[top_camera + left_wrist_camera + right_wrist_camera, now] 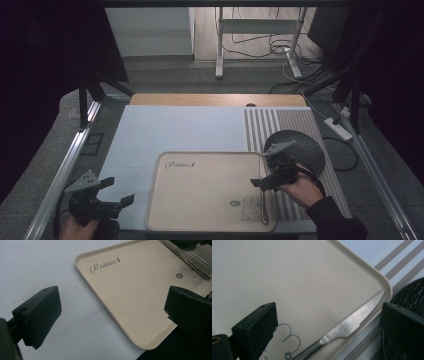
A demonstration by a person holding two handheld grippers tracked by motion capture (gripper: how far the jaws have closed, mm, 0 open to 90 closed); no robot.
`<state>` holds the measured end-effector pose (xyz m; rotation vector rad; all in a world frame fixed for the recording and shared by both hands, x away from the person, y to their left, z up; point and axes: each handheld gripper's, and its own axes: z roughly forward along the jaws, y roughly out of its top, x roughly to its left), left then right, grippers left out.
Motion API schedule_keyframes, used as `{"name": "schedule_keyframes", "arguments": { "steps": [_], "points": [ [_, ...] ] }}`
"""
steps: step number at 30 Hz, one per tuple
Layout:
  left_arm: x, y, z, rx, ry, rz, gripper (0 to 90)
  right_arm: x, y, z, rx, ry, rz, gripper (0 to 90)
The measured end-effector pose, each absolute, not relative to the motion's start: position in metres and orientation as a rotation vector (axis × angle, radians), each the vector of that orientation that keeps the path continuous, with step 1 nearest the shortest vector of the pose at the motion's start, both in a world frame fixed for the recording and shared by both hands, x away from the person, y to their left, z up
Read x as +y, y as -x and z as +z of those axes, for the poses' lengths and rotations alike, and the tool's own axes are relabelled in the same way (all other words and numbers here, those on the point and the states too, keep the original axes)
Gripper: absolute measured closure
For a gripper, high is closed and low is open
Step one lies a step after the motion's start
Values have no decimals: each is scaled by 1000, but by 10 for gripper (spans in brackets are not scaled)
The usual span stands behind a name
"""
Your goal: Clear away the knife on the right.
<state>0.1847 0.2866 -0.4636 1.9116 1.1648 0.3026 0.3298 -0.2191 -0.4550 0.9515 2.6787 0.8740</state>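
Note:
A beige tray (pixel 200 195) with "Rabbit" lettering and a bunny drawing lies at the table's front. A steel knife (pixel 263 202) rests inside it along the right rim, serrated blade toward the far corner. My right gripper (pixel 265 175) hovers just above the knife's blade end, jaws open. In the right gripper view the knife (pixel 352 323) lies on the tray (pixel 299 277) between and below the open jaws of that gripper (pixel 329 325), untouched. My left gripper (pixel 117 191) stands open at the front left, off the tray. Its own view has the gripper (pixel 112 312) empty over the tray's near corner (pixel 130 297), knife (pixel 187 261) far off.
A dark round plate (pixel 305 147) sits on a striped placemat (pixel 295 125) right of the tray, close to my right hand. A pale blue mat (pixel 175 130) covers the rest of the table. Metal frame rails run along both table sides.

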Motion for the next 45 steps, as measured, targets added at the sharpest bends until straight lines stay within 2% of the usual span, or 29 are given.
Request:
{"name": "schedule_keyframes", "arguments": {
  "steps": [2, 25, 45],
  "points": [
    [287, -185, -464, 1164, -1912, 303, 20, -222, -329, -455, 2662, -952, 874, 0],
    [287, -185, -464, 1169, -1910, 295, 19, -259, -317, -454, 2512, -1048, 920, 0],
    [287, -186, -464, 1175, -1908, 292, 19, -299, -288, -449, 2381, -1145, 978, 0]
  ]
}}
